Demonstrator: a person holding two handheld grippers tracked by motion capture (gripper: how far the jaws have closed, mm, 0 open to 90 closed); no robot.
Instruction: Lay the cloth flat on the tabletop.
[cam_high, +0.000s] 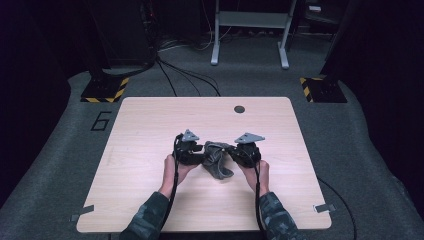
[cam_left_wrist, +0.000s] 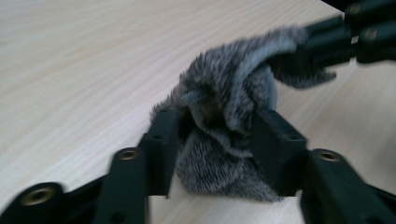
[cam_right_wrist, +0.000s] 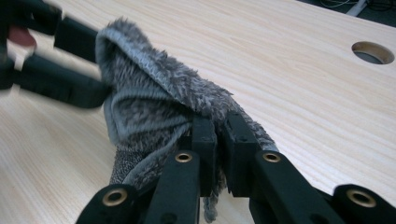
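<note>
Both grippers are clamped on the fuzzy grey sock (cam_high: 216, 160): left gripper (cam_left_wrist: 217, 126) at 9 o'clock, right gripper (cam_right_wrist: 219, 135) at 3. Looks mid-unbunching; next, pull apart gently.

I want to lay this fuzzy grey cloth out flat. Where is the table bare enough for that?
Bare wood runs along the table's far half, from the grippers to the round hole, and along its left and right edges. The crowded spot is the near middle, where the left hand-held gripper and right hand-held gripper pinch the cloth.
</note>
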